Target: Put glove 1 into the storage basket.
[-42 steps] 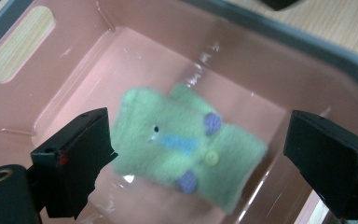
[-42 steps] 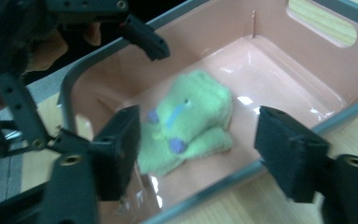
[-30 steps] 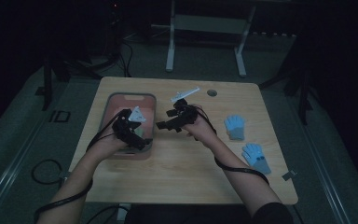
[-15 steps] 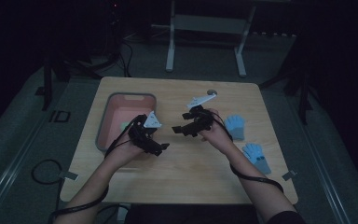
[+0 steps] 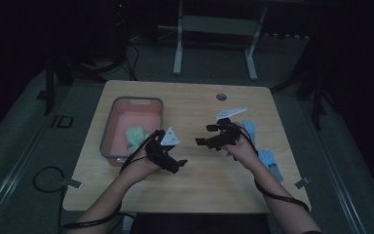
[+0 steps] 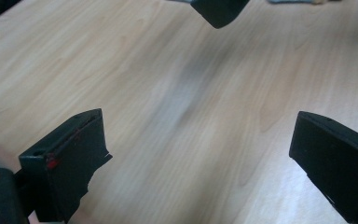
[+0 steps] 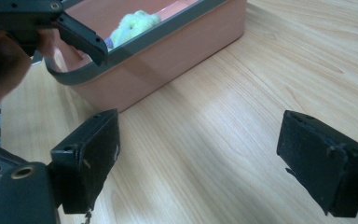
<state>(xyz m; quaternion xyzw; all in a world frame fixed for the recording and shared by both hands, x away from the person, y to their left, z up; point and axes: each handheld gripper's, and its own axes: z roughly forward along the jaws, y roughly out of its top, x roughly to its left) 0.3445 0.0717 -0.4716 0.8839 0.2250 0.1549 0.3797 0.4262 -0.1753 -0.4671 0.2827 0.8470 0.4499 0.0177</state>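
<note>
My left gripper [image 5: 176, 164] hovers low over the wooden table [image 5: 190, 102] just right of a pink bin [image 5: 137, 99]. In the left gripper view its black jaws stand wide apart, so the left gripper [image 6: 200, 140] is open with bare wood between them. My right gripper [image 5: 205, 142] faces it from the right. In the right gripper view the right gripper [image 7: 198, 140] is open; its jaws have just been opening and nothing lies between them. Beyond it stands the pink bin [image 7: 177, 65] with a pale green soft item [image 7: 133, 25] inside. That green item [image 5: 135, 136] lies in the bin's near half.
Light blue items [image 5: 271, 164] lie near the table's right edge, behind my right hand, with another blue piece [image 5: 249, 127] farther back. A round dark grommet [image 5: 221, 96] sits at the table's back. Cables trail from both grippers off the front edge. The other gripper's jaw tip [image 6: 219, 11] juts in ahead.
Both hands have come away from the bin toward the table's middle and nearer the front edge. The left gripper, earlier over the bin, now hangs beside it.
</note>
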